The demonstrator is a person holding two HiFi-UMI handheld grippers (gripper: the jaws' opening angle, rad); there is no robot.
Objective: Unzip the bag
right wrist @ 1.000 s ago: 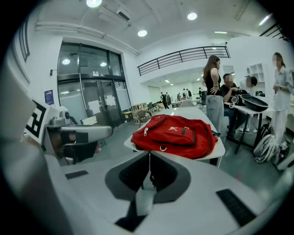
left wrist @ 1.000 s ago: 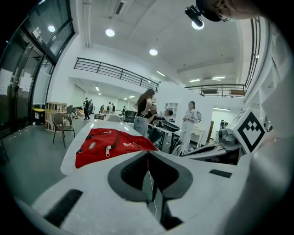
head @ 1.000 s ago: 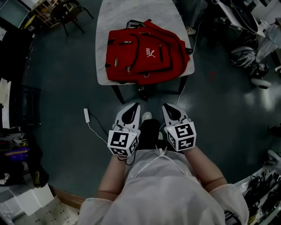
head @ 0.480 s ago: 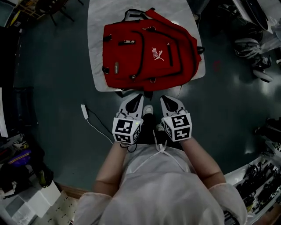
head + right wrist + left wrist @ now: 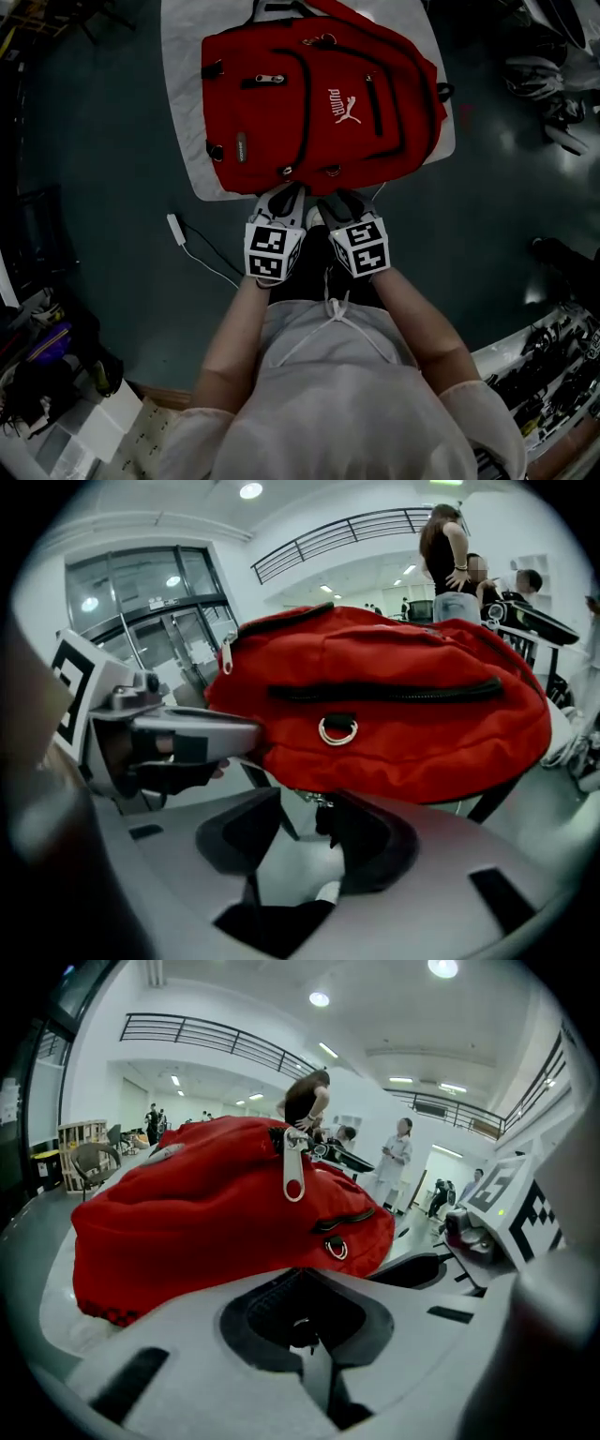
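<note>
A red backpack (image 5: 309,103) lies flat on a white table (image 5: 183,56), its black zippers closed. A silver zipper pull (image 5: 293,1171) stands up on top of the backpack (image 5: 206,1213) in the left gripper view. Another pull (image 5: 226,653) hangs at the left end of the backpack (image 5: 394,714) in the right gripper view, above a metal D-ring (image 5: 337,730). My left gripper (image 5: 284,194) (image 5: 302,1312) sits at the bag's near edge with its jaws shut and empty. Beside it, my right gripper (image 5: 339,199) (image 5: 305,822) has its jaws opening, with nothing between them.
A white cable with an adapter (image 5: 176,228) lies on the dark floor left of my legs. Boxes and clutter (image 5: 56,375) fill the lower left, and cables (image 5: 553,375) the lower right. People (image 5: 394,1162) stand beyond the table.
Both grippers have moved forward from in front of my legs up to the near edge of the bag. The bag has not moved on the table.
</note>
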